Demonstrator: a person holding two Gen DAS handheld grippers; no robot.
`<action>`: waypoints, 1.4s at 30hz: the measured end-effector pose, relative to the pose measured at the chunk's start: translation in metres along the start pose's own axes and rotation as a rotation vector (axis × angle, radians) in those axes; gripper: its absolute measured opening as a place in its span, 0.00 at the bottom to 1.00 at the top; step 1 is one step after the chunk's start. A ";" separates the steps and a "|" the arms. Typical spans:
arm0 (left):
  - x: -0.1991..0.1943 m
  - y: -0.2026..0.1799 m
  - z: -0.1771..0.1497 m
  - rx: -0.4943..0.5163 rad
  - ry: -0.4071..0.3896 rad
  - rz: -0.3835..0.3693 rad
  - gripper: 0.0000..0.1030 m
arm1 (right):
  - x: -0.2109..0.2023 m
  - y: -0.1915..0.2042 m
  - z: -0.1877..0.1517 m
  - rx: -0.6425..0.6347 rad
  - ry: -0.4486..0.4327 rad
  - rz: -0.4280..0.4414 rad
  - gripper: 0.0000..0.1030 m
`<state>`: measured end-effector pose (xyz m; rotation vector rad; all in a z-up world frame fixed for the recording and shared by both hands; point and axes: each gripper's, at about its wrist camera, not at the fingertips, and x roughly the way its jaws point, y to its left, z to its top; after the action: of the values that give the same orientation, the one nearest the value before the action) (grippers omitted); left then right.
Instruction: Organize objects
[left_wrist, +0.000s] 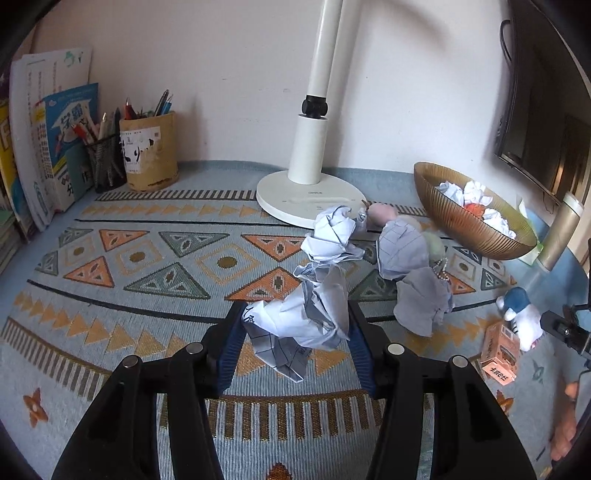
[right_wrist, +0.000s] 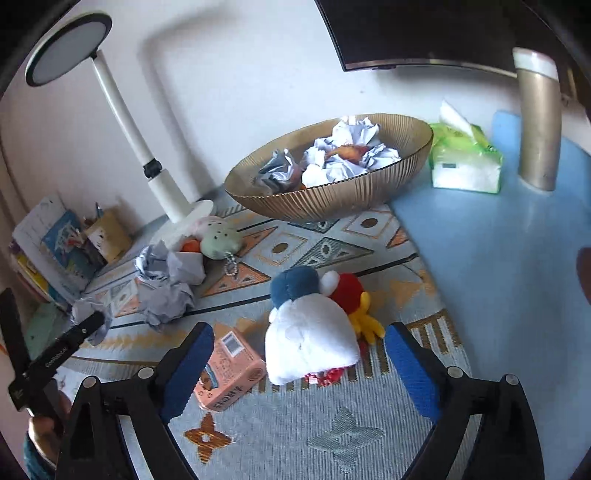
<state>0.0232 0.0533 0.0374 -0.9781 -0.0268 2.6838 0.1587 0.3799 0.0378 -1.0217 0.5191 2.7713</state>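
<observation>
While my left hand-held gripper (left_wrist: 295, 343) clamps a crumpled paper (left_wrist: 299, 328) near the worktop's middle, my right hand-held gripper (right_wrist: 299, 354), spread around the plush toy (right_wrist: 310, 332), could knock the pink box (right_wrist: 231, 369) when closing

A crumpled sheet of white paper (left_wrist: 295, 325) with dark printed lines sits clamped between blue pads, its upper end twisting toward more paper wads (left_wrist: 413, 273) lying on the patterned mat. A ribbed amber bowl (right_wrist: 332, 201) holds several crumpled white balls and something orange. A white plush toy (right_wrist: 310, 343) with a blue cap lies beside a small pink carton (right_wrist: 231, 373), touching it
</observation>
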 end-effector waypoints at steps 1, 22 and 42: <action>0.000 0.000 0.000 -0.002 0.000 0.001 0.49 | -0.001 0.004 -0.001 -0.019 -0.004 -0.007 0.91; 0.002 0.001 0.000 0.002 0.007 0.000 0.49 | -0.009 0.016 -0.001 -0.083 -0.069 -0.041 0.91; -0.001 -0.010 -0.002 0.053 -0.007 0.011 0.49 | -0.009 0.018 -0.002 -0.090 -0.082 -0.045 0.91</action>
<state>0.0279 0.0623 0.0381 -0.9551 0.0486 2.6834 0.1627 0.3626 0.0471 -0.9209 0.3587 2.8051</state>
